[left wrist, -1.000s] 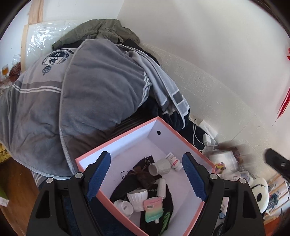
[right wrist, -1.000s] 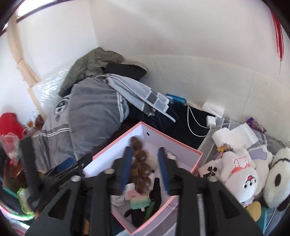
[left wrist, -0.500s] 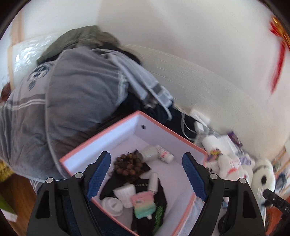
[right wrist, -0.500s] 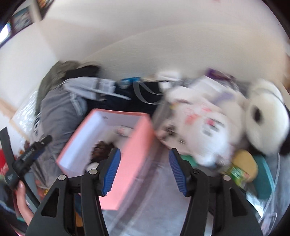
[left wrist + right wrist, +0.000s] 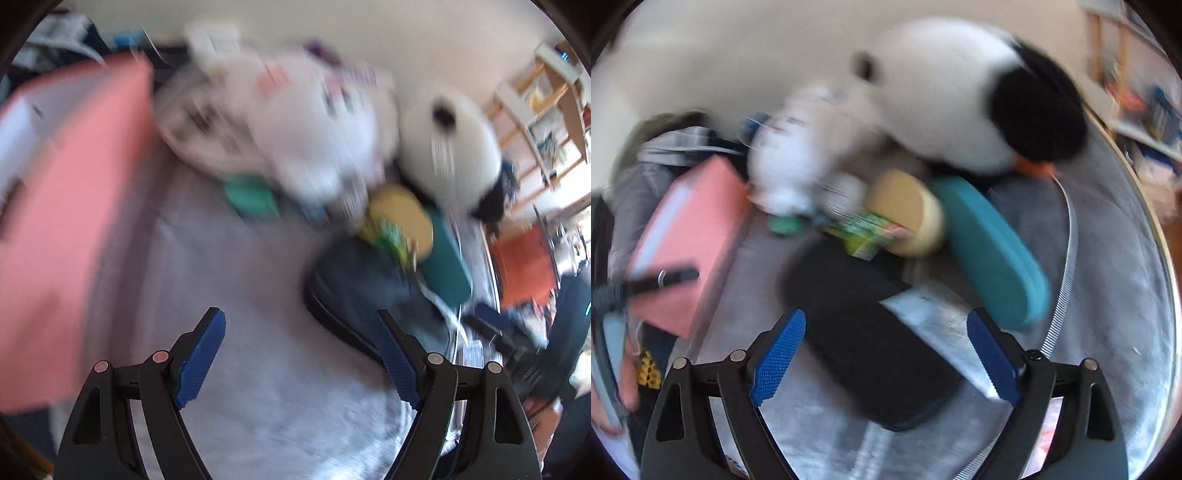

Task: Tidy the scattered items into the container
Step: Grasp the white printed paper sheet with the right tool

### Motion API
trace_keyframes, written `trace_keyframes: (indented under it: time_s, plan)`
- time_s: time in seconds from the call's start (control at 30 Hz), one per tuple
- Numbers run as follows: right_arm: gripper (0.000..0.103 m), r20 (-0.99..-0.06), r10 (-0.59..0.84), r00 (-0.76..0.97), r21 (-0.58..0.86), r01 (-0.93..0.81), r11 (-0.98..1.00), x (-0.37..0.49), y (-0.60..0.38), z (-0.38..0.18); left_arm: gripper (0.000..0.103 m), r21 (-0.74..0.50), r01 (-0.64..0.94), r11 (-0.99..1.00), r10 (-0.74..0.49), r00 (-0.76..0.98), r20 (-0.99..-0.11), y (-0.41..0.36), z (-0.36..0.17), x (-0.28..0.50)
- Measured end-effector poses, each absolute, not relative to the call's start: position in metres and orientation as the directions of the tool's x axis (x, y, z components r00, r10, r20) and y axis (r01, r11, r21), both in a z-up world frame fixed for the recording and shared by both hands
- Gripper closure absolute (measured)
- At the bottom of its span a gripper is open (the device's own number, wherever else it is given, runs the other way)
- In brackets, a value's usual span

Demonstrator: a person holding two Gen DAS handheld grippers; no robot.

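Grey bedding (image 5: 258,295); left tool (image 5: 301,354) gapes empty; right tool (image 5: 886,354) gapes over dark pouch (image 5: 864,332).

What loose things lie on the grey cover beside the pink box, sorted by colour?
White plush toys: 2, a panda and a blurred smaller plush
Teal case: 1
Black pouch: 1
Yellow round object: 1
Green packet: 1
Small green item: 1
Total: 7; blur may hide more.
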State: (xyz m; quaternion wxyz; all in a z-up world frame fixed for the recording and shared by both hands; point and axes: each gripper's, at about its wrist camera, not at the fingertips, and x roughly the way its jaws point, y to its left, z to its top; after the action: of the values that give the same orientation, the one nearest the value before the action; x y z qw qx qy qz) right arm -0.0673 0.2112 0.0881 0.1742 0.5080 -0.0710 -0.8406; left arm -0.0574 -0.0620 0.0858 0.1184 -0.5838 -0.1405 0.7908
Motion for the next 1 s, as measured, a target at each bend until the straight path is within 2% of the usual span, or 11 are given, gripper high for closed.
trace_keyframes:
  time_s: [0.13, 0.2, 0.37, 0.47, 0.57, 0.6, 0.63, 0.67, 0.73, 0.9, 1.0]
  plan:
    - [0.021, -0.778, -0.517, -0.357, 0.571, -0.057, -0.819, -0.088, 0.270, 0.066, 0.022, -0.444, -0.002, -0.896, 0.435, -0.201, -0.878, -0.024, 0.058, -0.060]
    - [0.024, -0.766, -0.531, -0.362, 0.593, -0.077, -0.802, -0.086, 0.282, 0.067, 0.022, -0.477, 0.012, -0.879, 0.467, -0.182, -0.865, -0.011, 0.049, -0.062]
    - [0.026, -0.857, -0.357, -0.371, 0.251, 0.304, -0.919, -0.065, 0.233, 0.104, 0.022, -0.535, 0.052, -0.843, 0.526, -0.127, -0.841, 0.010, 0.030, -0.071]
    - [0.044, -0.905, -0.298, -0.305, 0.190, 0.336, -0.923, -0.066, 0.220, 0.079, 0.022, -0.503, 0.053, -0.862, 0.490, -0.162, -0.857, 0.012, 0.036, -0.077]
    - [0.050, -0.952, -0.137, -0.275, 0.048, 0.306, -0.951, -0.077, 0.211, 0.046, 0.022, -0.402, -0.037, -0.915, 0.399, -0.232, -0.887, 0.018, 0.058, -0.082]
    - [0.061, -0.955, -0.095, -0.282, 0.008, 0.294, -0.956, -0.080, 0.210, 0.040, 0.022, -0.326, -0.098, -0.940, 0.340, -0.257, -0.905, 0.026, 0.065, -0.082]
    - [0.090, -0.950, -0.115, -0.291, 0.037, 0.261, -0.965, -0.085, 0.214, 0.040, 0.022, -0.229, -0.162, -0.960, 0.269, -0.292, -0.918, 0.035, 0.071, -0.082]
    - [0.096, -0.941, -0.143, -0.306, 0.077, 0.219, -0.973, -0.088, 0.219, 0.044, 0.022, -0.107, -0.234, -0.966, 0.186, -0.349, -0.918, 0.047, 0.077, -0.079]
    - [0.097, -0.905, -0.197, -0.377, 0.146, 0.159, -0.976, -0.090, 0.230, 0.063, 0.022, 0.044, -0.321, -0.946, 0.103, -0.426, -0.899, 0.067, 0.083, -0.076]
    - [0.097, -0.783, -0.394, -0.482, 0.414, 0.069, -0.908, -0.086, 0.273, 0.105, 0.022, 0.180, -0.468, -0.865, 0.103, -0.517, -0.850, 0.112, 0.087, -0.075]
    - [0.097, -0.720, -0.491, -0.490, 0.546, 0.036, -0.837, -0.088, 0.292, 0.109, 0.022, 0.341, -0.516, -0.786, -0.008, -0.544, -0.839, 0.142, 0.065, -0.093]
